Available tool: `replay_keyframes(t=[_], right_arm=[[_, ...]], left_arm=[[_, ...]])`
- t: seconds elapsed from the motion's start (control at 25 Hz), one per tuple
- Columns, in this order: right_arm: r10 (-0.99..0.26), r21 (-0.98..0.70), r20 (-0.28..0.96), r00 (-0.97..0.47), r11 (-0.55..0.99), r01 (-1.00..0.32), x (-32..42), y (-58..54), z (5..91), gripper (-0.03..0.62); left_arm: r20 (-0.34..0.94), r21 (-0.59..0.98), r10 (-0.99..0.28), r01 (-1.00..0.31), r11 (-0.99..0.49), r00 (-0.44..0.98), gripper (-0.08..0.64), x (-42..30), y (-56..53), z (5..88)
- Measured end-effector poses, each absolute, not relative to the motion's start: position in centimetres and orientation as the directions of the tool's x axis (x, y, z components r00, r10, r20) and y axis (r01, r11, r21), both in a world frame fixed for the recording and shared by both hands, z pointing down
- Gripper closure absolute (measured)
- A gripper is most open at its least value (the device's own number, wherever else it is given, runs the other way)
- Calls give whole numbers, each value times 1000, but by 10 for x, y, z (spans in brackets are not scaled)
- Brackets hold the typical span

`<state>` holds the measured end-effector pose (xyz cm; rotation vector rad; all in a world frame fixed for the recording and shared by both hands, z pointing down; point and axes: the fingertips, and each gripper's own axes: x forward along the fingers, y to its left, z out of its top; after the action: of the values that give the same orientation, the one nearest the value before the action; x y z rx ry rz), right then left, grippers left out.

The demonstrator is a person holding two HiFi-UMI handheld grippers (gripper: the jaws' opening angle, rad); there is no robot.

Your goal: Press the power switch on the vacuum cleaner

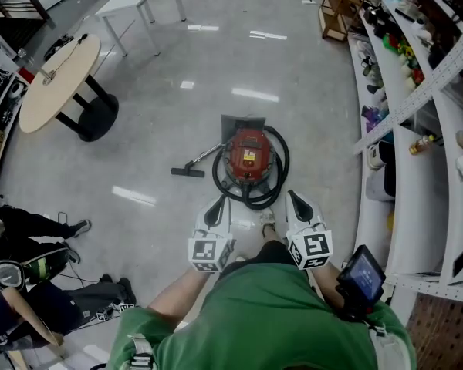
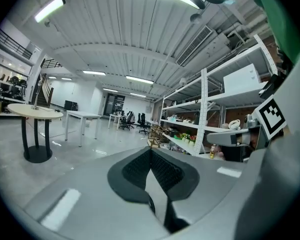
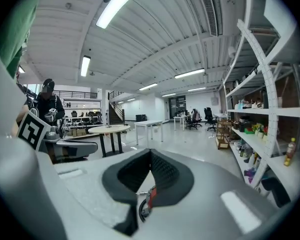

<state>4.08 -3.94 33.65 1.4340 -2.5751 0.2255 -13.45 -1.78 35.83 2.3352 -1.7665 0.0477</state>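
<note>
I stand over the round red canister vacuum cleaner (image 1: 248, 157), which sits on the shiny grey floor (image 1: 162, 114) in front of my feet. A thick black hose (image 1: 272, 185) loops around its body. From there the wand runs out to my left and ends in a flat black floor nozzle (image 1: 187, 172), so the long line of the machine goes from side to side before me.

I hold the left gripper (image 1: 214, 210) and the right gripper (image 1: 299, 205) side by side at the height of my waist. In the left gripper view its fingers (image 2: 135, 171) are pressed together with nothing between them. The fingers (image 3: 165, 171) of the right gripper are closed on nothing in the same way.

The vacuum cleaner lies forward and well below both grippers, almost between them, and I judge the left one to be a little nearer. Both gripper views look out level across the room and not at the floor, so I think I must bend and tilt one gripper steeply down. The power switch I cannot make out with certainty; a small pale panel (image 1: 248, 157) on top of the canister is my best guess.
</note>
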Motion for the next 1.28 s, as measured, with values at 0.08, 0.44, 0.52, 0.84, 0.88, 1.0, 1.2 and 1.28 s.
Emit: replay_keyframes(t=[0.08, 0.44, 0.52, 0.84, 0.88, 1.0, 1.2, 1.28], right_arm=[[-827, -39, 232, -512, 518, -855, 39, -27, 334, 590], [-830, -29, 224, -510, 518, -855, 41, 0, 321, 591], [-829, -24, 220, -514, 522, -853, 44, 1, 318, 591], [-832, -18, 207, -514, 523, -852, 68, 12, 308, 591], [-834, -18, 206, -511, 519, -854, 71, 14, 308, 591], [-840, -24, 207, -502, 509, -861, 80, 19, 309, 591], [-844, -29, 206, -496, 501, -865, 88, 27, 307, 591], [-845, -30, 202, -495, 500, -866, 89, 27, 306, 591]], left_arm=[[144, 159, -949, -953, -258, 281, 552, -139, -8, 355], [127, 163, -952, -953, -257, 278, 552, -139, 16, 337], [112, 156, -953, -952, -263, 282, 552, -135, 16, 334], [108, 179, -944, -940, -291, 313, 552, -96, 14, 320], [106, 180, -940, -936, -301, 323, 552, -91, 15, 322], [107, 174, -937, -934, -311, 332, 552, -81, 15, 318], [114, 174, -934, -933, -315, 337, 552, -72, 18, 313], [113, 171, -932, -931, -323, 344, 552, -70, 19, 314]])
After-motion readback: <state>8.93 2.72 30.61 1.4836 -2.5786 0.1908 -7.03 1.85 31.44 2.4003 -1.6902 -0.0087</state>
